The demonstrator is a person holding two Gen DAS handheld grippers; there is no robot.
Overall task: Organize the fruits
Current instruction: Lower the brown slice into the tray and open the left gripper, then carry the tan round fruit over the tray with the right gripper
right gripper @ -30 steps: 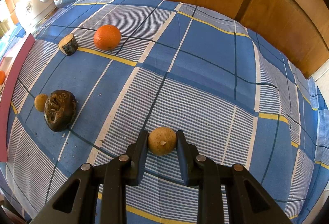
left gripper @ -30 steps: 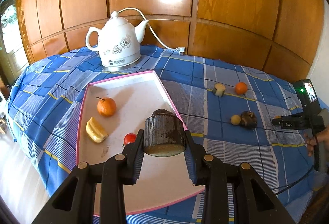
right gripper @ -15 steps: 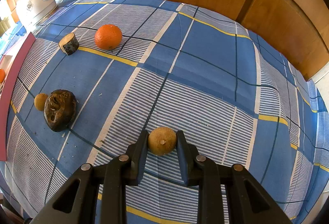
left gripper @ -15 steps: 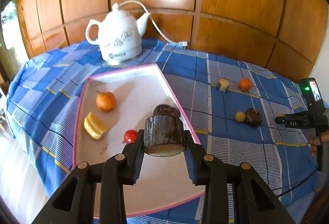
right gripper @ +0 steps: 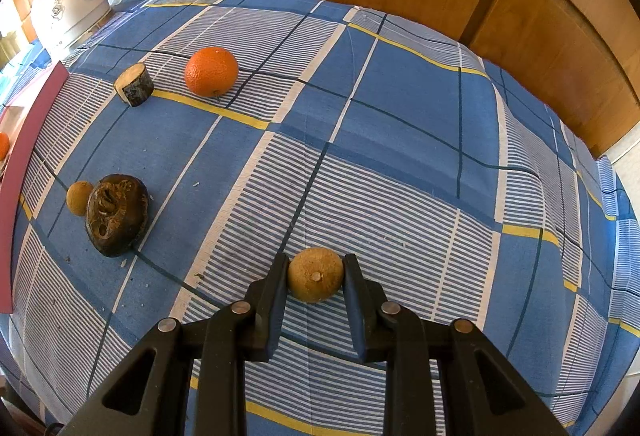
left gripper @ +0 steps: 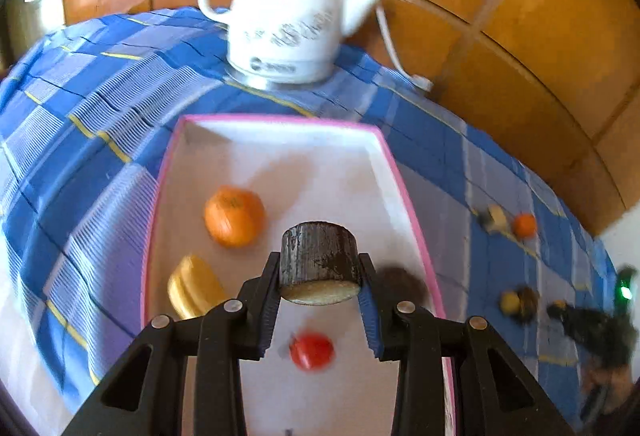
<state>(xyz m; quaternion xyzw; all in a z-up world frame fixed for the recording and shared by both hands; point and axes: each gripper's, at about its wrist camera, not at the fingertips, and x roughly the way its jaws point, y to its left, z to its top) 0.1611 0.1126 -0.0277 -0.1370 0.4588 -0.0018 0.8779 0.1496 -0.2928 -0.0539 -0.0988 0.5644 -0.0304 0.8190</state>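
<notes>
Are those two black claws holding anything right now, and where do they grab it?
Yes. The left gripper clamps a dark cut chunk by its curved sides. The right gripper pinches a small tan round fruit by its sides.

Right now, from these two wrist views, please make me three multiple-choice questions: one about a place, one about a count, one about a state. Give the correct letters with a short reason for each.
1. Where does the white kettle stand?
A. inside the tray
B. on the cloth beyond the far edge of the tray
C. on the floor

2. How many fruits lie on the floor of the pink-rimmed tray, the held piece not counted?
A. one
B. three
C. six

3. What is the state of the right gripper?
A. shut on a small round brown fruit
B. wide open over bare cloth
C. shut on the orange

Answers:
1 B: the kettle sits on the blue checked cloth behind the tray.
2 B: a tangerine, a yellow piece and a red fruit lie there.
3 A: both pads press the brown fruit; the orange lies far off.
</notes>
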